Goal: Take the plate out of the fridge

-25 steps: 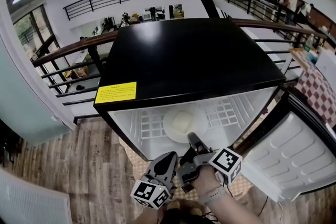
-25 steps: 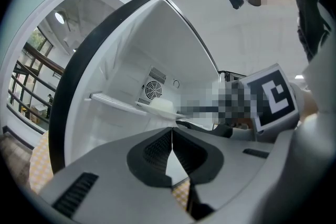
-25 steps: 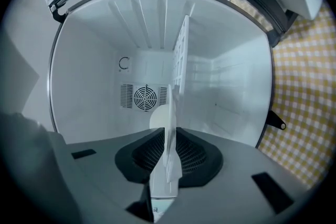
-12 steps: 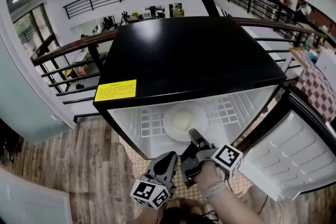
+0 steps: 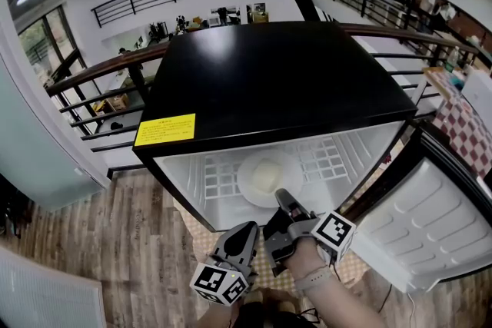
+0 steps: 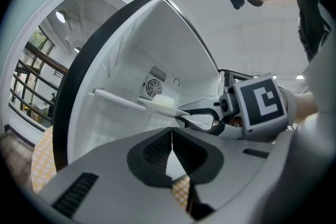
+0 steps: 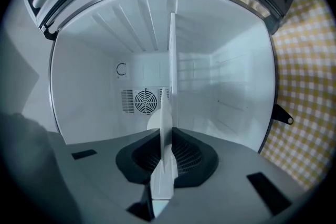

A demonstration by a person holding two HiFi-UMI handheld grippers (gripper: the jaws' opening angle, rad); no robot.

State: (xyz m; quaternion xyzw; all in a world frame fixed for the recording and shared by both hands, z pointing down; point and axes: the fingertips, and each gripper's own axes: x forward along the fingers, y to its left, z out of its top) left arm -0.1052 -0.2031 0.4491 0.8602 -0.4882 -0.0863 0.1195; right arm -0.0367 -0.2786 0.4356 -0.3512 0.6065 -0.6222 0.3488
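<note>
Fingers of the right gripper (image 5: 283, 198) are clenched on the near rim of the plate (image 5: 247, 182), which we see edge-on between them in the right gripper view. We locate the plate over the white wire shelf (image 5: 327, 161) inside the open fridge (image 5: 277, 81), at the centre of the head view, with a pale lump (image 5: 266, 174) at its middle. The left gripper (image 6: 171, 145) sits to the lower left of the right one, outside the fridge, its fingers pressed together on nothing. The fridge door (image 5: 430, 230) stands open at lower right. A yellow label (image 5: 165, 131) marks the black top.
</note>
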